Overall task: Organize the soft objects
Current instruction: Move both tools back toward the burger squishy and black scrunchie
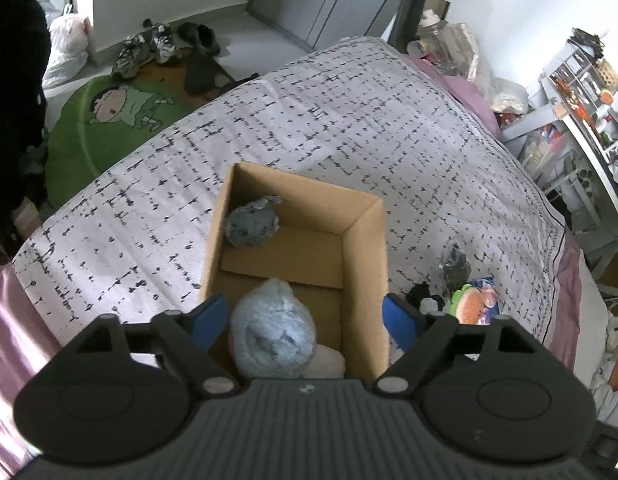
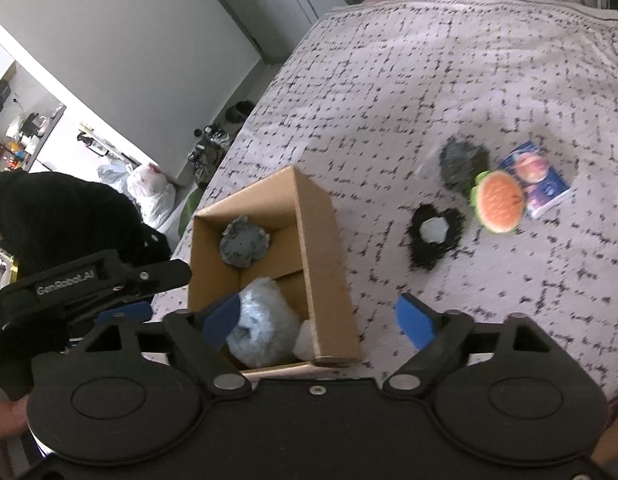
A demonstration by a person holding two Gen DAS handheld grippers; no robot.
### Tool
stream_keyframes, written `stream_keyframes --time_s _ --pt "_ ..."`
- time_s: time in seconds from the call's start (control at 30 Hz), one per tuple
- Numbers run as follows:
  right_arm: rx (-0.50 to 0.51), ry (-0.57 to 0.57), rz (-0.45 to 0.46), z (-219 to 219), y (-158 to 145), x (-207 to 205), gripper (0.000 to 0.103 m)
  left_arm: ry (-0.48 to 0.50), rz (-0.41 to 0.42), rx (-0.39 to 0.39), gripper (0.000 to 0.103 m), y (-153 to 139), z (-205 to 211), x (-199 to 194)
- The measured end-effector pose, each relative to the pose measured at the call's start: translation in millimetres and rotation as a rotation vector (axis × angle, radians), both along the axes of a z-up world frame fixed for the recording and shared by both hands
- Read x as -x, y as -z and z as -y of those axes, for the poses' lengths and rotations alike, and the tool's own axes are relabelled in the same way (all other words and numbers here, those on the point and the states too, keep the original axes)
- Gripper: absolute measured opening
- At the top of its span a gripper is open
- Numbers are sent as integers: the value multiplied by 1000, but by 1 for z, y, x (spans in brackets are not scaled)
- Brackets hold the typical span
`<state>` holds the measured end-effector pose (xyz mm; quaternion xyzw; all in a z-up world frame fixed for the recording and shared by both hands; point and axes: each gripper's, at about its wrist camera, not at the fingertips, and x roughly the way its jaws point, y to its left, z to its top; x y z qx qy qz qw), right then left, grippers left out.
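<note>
pale-blue fluffy bundle [image 1: 273, 328] — in cardboard box [image 1: 365, 248] | left gripper [image 1: 307, 316] fingers spread | right gripper [image 2: 319, 320] fingers spread — empty

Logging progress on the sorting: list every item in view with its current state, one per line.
Cardboard box: open, upright on bed.
Light blue fluffy bundle: in box, near end.
Grey crumpled cloth: in box, far end.
Watermelon plush: on bedspread, outside box.
Black fuzzy item: on bedspread.
Left gripper: open, empty.
Right gripper: open, empty.
</note>
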<state>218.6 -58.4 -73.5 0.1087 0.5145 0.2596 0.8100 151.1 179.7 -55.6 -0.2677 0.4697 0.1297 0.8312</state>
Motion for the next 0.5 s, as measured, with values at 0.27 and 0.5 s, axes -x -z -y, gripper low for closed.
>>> stream_keyframes --time_s 0.27,0.5 --pt "17 37 30 35 -3 -14 103 35 3 -28 93 -6 27 -12" --pt "27 56 41 65 -1 -30 103 73 -5 -33 93 -5 54 -27"
